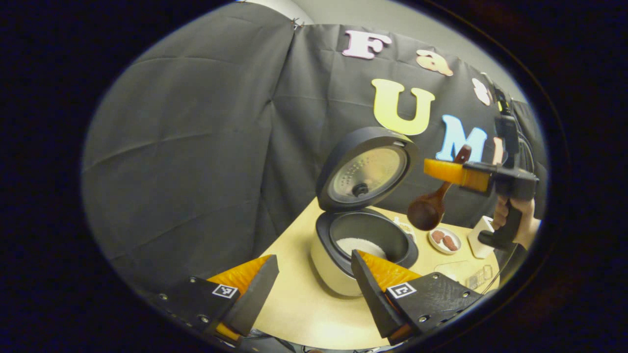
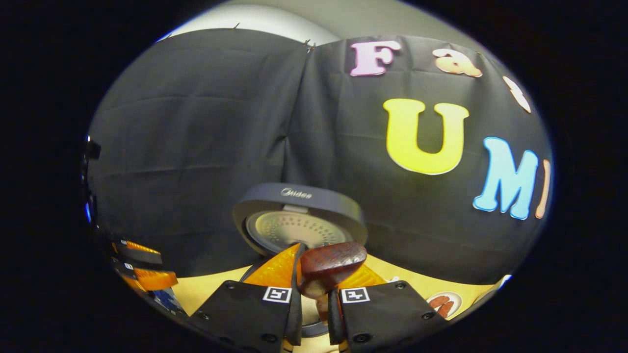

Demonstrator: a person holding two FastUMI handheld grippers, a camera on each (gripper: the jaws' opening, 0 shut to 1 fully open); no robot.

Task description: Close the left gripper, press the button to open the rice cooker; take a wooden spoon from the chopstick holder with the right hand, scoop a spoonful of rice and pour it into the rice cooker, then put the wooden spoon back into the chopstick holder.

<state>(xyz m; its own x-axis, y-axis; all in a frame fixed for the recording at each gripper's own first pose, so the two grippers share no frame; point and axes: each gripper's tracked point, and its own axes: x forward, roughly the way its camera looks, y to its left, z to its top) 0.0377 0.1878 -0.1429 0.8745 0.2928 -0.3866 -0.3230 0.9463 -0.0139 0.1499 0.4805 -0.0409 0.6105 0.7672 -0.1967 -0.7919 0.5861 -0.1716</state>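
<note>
The rice cooker (image 1: 343, 267) stands open on the table, its lid (image 1: 365, 171) tilted up and white rice (image 1: 360, 245) in the pot. My left gripper (image 1: 311, 257) hovers in front of it, open and holding nothing. To the cooker's right, my right gripper (image 1: 444, 171) is shut on the handle of the wooden spoon (image 1: 426, 212), whose dark bowl hangs down in the air above the table. In the right gripper view, the spoon's handle end (image 2: 333, 262) sticks up between the closed fingers of the right gripper (image 2: 321, 268), with the raised lid (image 2: 299, 215) just beyond.
A small white dish (image 1: 445, 240) with reddish pieces sits right of the cooker. Beside it stands a white holder (image 1: 481, 236), next to the hand (image 1: 512, 215) on the right gripper. A clear container (image 1: 471, 275) lies near the table's front right. The left gripper (image 2: 142, 268) appears at far left.
</note>
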